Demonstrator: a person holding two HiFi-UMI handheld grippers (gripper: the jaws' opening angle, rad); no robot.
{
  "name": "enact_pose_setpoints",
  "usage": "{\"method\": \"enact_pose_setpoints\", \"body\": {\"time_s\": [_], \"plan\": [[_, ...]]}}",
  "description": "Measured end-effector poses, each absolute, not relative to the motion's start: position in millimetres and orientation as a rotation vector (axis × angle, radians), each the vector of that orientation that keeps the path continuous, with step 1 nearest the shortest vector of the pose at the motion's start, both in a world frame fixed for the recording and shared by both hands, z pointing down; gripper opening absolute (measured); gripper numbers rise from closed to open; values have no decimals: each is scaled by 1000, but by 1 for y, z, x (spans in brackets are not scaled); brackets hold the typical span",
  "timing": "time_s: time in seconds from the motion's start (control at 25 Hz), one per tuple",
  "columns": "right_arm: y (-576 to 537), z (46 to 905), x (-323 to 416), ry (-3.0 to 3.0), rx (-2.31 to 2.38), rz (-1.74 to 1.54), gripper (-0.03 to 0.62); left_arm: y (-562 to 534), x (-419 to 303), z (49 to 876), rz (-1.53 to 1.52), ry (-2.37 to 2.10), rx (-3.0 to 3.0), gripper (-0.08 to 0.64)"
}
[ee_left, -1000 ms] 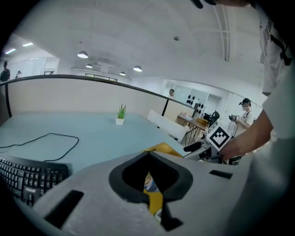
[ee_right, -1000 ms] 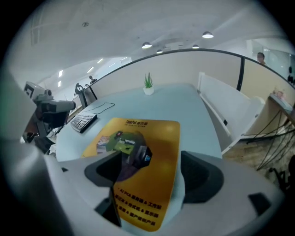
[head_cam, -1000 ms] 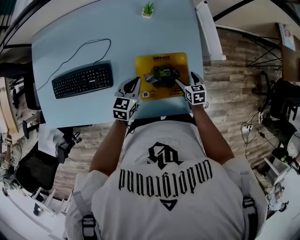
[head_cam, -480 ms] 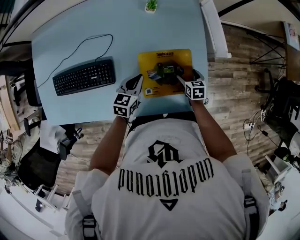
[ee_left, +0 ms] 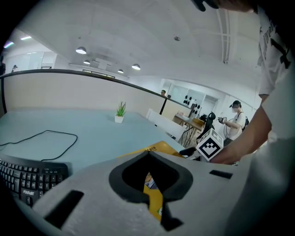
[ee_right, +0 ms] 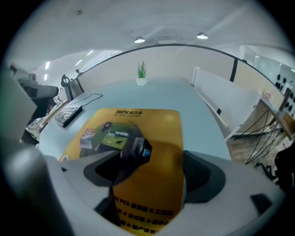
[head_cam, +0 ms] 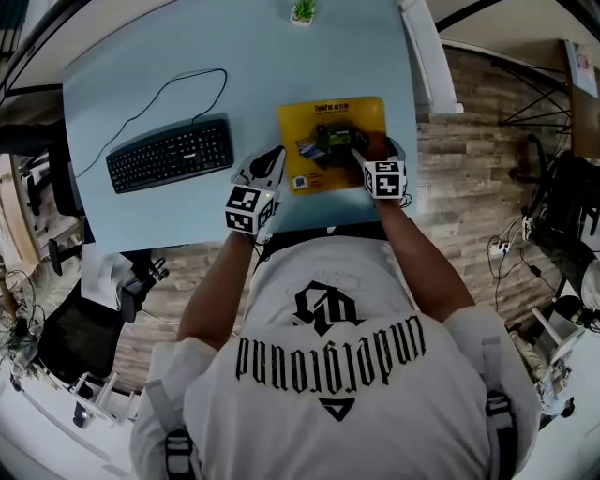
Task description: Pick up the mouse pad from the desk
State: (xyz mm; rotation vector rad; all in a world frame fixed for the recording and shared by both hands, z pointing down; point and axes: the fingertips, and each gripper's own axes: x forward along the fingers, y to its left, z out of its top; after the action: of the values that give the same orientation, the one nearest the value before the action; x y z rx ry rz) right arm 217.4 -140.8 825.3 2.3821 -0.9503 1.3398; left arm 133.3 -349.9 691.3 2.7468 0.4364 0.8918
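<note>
The yellow mouse pad (head_cam: pixel 330 117) with a printed picture lies on the pale blue desk (head_cam: pixel 150 89), near its front right corner. My right gripper (head_cam: pixel 377 155) is at the pad's near right corner. In the right gripper view the pad (ee_right: pixel 152 124) rises between the jaws, and the right gripper (ee_right: pixel 147 184) is shut on it. My left gripper (head_cam: pixel 275 157) is at the pad's left edge. In the left gripper view the left gripper (ee_left: pixel 154 193) has its jaws together with a strip of the yellow pad (ee_left: pixel 154 148) in the seam.
A black keyboard (head_cam: pixel 169 155) with a looping cable (head_cam: pixel 178 89) lies to the left of the pad. A small potted plant (head_cam: pixel 302 11) stands at the desk's far edge. A white panel (head_cam: pixel 427 56) runs along the right edge. Beyond it is wooden floor with chairs.
The right gripper has moved a little forward onto the pad's corner. The left gripper has stayed almost still at the pad's left edge.
</note>
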Motion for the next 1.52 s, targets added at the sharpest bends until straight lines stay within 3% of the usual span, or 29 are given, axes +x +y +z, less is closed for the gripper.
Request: {"method": "enact_pose_setpoints", "body": {"time_s": [0.24,0.4,0.48,0.92,1.52], "plan": [[-155,819,206,-1019,2341,1331,265,-354,130,681,851,431,2757,8],[-174,818,190,-1127,2263,1328,86,-357,125,679,842,429,2759,8],[-179,818,186,-1155,2228,1314,37,-359,123,678,838,423,2760,8],[-189,784,180,-1239,2248,1278,28,-375,116,651,766,393,2805,8],[-220,658,150,-1503,2396,1078,28,-373,101,577,583,450,2874,8]]}}
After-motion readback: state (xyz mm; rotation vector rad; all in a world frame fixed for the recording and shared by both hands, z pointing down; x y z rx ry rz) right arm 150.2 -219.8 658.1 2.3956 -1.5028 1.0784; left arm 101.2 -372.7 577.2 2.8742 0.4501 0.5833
